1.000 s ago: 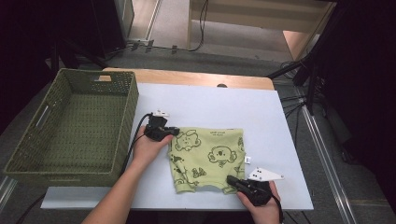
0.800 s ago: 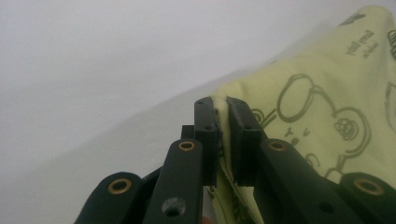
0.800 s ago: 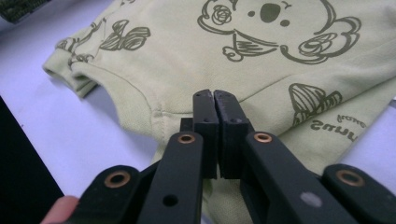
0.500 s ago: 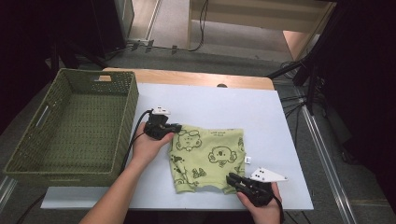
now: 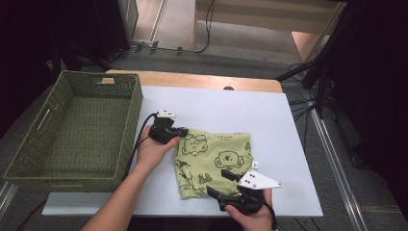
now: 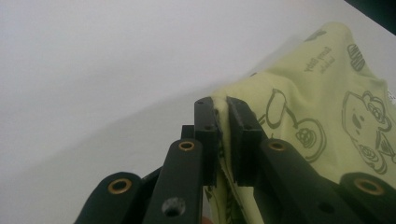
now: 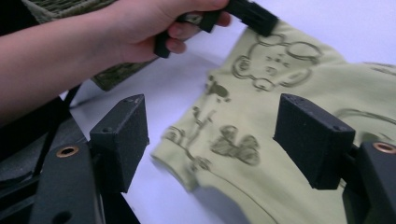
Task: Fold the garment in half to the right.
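A light green child's garment (image 5: 214, 159) printed with cartoon animals lies folded on the white table (image 5: 240, 106). My left gripper (image 5: 182, 132) is shut on its far left corner, and the cloth (image 6: 317, 93) shows pinched between the pads (image 6: 222, 105). My right gripper (image 5: 219, 184) hovers at the garment's near edge. Its jaws have just been opening and now stand wide apart (image 7: 212, 135), with the cloth (image 7: 289, 70) lying below them, untouched. The left hand and its gripper (image 7: 261, 21) show at the top of the right gripper view.
A green woven basket (image 5: 134, 106) stands at the table's left, close to the left hand. A wooden strip (image 5: 192, 79) runs along the far edge. The table's near edge lies just under the right hand. Dark floor and cables surround the table.
The right gripper's jaws have opened and let go of the garment's near edge, and that hand has lifted slightly. The left gripper keeps its hold and has barely moved.
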{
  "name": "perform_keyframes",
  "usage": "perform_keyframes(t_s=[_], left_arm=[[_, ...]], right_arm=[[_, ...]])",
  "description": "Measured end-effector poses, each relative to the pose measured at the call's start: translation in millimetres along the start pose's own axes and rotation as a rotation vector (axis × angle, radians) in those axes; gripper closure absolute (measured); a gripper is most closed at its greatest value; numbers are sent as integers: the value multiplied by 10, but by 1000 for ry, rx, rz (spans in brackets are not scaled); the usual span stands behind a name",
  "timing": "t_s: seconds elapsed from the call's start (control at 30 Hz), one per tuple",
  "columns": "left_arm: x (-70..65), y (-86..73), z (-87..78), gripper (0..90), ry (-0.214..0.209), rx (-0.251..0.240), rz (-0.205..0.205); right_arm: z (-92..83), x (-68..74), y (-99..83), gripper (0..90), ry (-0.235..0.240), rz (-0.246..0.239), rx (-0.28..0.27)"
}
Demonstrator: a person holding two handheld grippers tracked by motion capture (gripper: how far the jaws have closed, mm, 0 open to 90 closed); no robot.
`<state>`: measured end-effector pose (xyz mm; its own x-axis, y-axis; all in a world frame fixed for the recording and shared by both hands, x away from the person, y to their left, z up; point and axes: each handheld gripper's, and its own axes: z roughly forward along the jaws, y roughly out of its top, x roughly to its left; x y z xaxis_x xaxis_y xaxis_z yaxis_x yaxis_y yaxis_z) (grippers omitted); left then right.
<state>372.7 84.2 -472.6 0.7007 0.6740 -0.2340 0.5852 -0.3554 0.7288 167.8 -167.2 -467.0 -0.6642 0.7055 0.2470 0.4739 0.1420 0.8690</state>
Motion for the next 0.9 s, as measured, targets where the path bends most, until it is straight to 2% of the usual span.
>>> perform_keyframes(t_s=[0.2,0.27,0.47,0.6,0.67,0.77,0.9], left_arm=[[5,-4,-1,829,0,2,5],[6,-5,-2,829,-2,2,5],[24,-12,4,829,-5,2,0],[12,-17,0,829,-5,-1,-3],[12,-12,-8,829,-3,3,1],[12,-22,5,829,6,3,-3],[25,-26,11,829,8,6,-6]], right_arm=[[402,243,60,275,10,-21,60],[540,311,50,295,-14,-42,90],[855,357,-32,335,-72,-38,144],[951,399,-86,335,-115,-60,167],[987,407,-110,332,-145,-54,191],[1021,394,-147,331,-163,-46,209],[1051,427,-189,332,-192,-83,240]])
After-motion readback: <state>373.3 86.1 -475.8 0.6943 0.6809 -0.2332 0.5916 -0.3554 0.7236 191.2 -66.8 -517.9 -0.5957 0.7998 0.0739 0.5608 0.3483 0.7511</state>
